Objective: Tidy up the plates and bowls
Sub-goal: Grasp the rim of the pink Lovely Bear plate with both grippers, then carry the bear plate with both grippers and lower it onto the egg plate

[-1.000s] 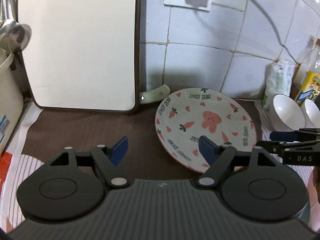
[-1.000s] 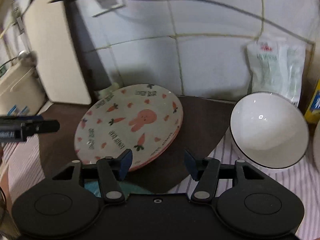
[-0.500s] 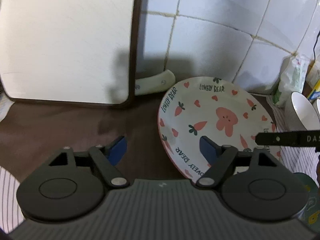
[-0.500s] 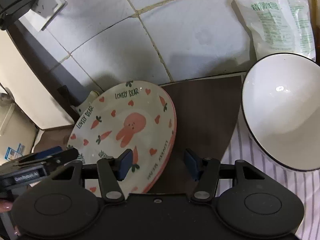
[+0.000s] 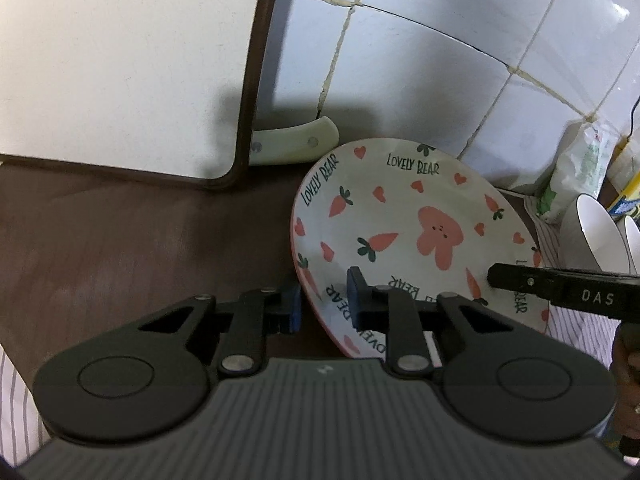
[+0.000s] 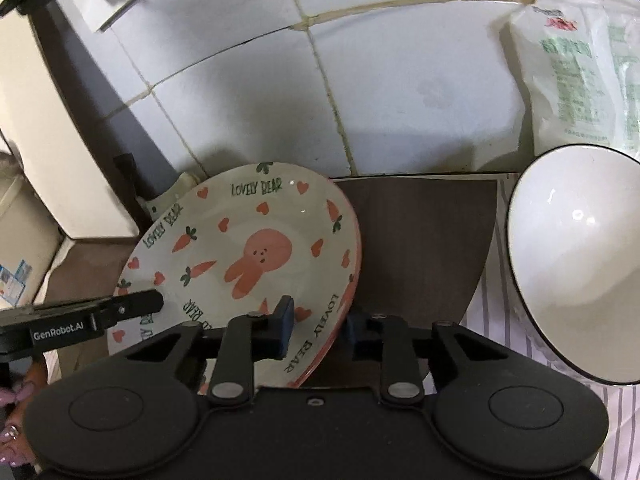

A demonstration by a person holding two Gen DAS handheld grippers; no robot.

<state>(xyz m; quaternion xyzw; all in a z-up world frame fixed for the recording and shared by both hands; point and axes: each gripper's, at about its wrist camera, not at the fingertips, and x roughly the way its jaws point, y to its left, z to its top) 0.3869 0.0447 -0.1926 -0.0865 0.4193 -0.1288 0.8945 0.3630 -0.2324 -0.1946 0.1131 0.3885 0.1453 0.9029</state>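
Note:
A white plate (image 5: 400, 232) with pink bunny, carrots and "LOVELY BEAR" lettering lies on a brown mat (image 5: 140, 248). My left gripper (image 5: 324, 304) straddles its left rim: its jaws are closing, one blue pad under the edge and the other on the plate's face. In the right wrist view the plate (image 6: 248, 248) has my right gripper (image 6: 318, 330) closing on its right rim in the same way. Each gripper shows in the other's view, over the plate's opposite side. A white black-rimmed bowl (image 6: 572, 272) stands tilted to the right.
A white cutting board (image 5: 120, 60) leans on the tiled wall, with a pale knife handle (image 5: 292, 144) behind the plate. A plastic bag (image 6: 576, 72) stands at the back right. A striped cloth (image 6: 500, 360) lies under the bowl. Fingers of a hand (image 6: 16, 420) show at the lower left.
Both grippers came down and closer to the plate. Their jaws went from wide apart to narrow, each now gripping a side of the plate's rim.

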